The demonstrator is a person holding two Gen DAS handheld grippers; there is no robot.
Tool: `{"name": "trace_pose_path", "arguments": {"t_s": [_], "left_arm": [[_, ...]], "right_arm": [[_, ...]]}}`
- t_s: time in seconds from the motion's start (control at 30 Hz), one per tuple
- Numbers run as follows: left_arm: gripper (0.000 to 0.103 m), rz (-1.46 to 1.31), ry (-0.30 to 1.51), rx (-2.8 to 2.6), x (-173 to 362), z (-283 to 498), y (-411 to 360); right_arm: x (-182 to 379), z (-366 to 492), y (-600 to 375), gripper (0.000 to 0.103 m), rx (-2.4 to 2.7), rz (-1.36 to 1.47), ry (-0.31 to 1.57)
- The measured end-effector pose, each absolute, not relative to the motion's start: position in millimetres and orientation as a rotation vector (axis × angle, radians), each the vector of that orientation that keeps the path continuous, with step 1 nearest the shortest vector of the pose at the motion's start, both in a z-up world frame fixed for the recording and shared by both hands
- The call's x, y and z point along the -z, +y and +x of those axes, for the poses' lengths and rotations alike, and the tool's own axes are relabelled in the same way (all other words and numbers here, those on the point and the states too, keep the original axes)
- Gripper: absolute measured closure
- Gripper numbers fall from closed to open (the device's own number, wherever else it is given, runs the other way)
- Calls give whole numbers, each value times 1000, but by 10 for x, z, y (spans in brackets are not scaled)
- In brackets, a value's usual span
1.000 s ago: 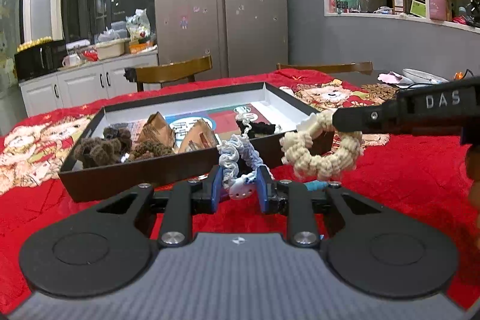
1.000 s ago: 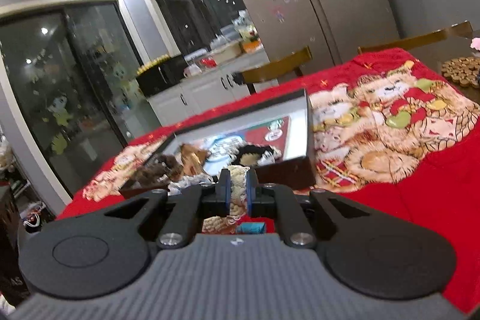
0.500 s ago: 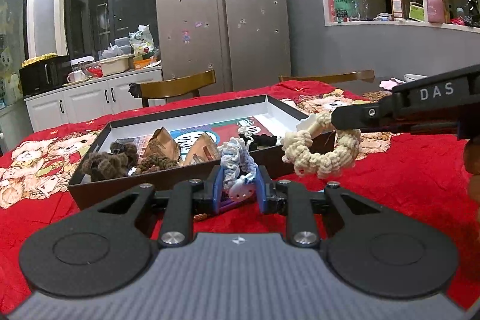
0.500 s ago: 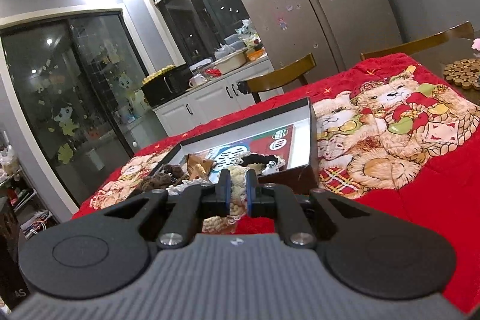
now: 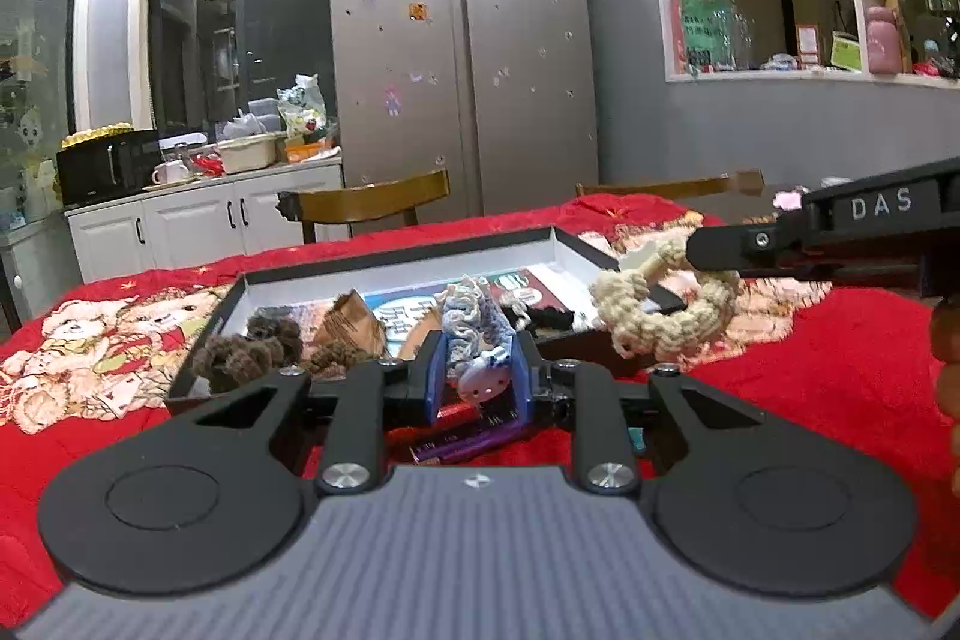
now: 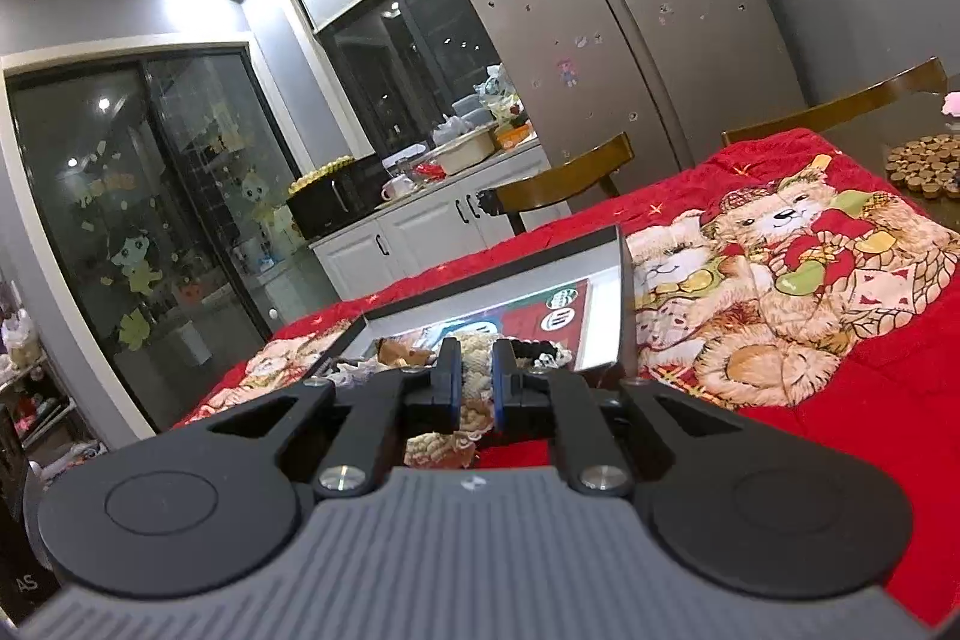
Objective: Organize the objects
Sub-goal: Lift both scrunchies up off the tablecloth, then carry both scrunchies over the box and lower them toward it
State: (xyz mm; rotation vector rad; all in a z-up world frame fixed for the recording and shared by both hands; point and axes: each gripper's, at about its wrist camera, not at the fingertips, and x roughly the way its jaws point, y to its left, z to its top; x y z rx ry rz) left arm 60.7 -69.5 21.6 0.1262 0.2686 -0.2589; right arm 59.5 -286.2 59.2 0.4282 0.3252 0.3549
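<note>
My left gripper point(image 5: 478, 381) is shut on a blue-and-white crocheted scrunchie with a cat charm point(image 5: 477, 334), held just in front of the near wall of a shallow black box point(image 5: 396, 247). In the left wrist view my right gripper point(image 5: 666, 274) comes in from the right, shut on a cream braided scrunchie point(image 5: 663, 319) over the box's right corner. The right wrist view shows the same cream scrunchie point(image 6: 475, 388) pinched in my right gripper point(image 6: 476, 382). Inside the box lie brown fuzzy scrunchies point(image 5: 249, 349), brown paper packets point(image 5: 351, 325) and a black item point(image 5: 543, 319).
A red bear-print cloth point(image 5: 798, 370) covers the table. A purple packet point(image 5: 465, 442) lies on it under my left gripper. Wooden chairs point(image 5: 372, 202) stand beyond the far edge, with a fridge point(image 5: 462, 52) behind. A round wooden mat point(image 6: 924, 160) sits at the far right.
Both views have tilted upward a little, so the box sits lower in frame. Both scrunchies stay gripped; the purple packet has come into sight under the left gripper.
</note>
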Motion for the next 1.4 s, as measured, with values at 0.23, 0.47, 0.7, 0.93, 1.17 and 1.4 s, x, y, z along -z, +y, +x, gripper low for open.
{"name": "trace_pose_path", "arguments": {"t_s": [0.23,0.47,0.7,0.93,1.17,1.4], "left_arm": [[76,74,249,213,-380,617,-623],[76,52,202,204,-630,587,-595],[76,71,156,176,-970,643,-539],[76,64,164,159,-1333,874,-441],[76,71,141,137,-1509,1048,-420],[76,44,163,127,-1545,1349,-467]], "right_arm": [[-722,640,-2800,91,-354,459,342],[-990,701,-2697,91,-363,442,361],[-1339,793,-2612,91,-360,410,341],[-1619,941,-2487,91,-373,378,327],[-1838,1101,-2452,91,-375,347,300],[-1877,1372,-2486,91,-369,358,306]]}}
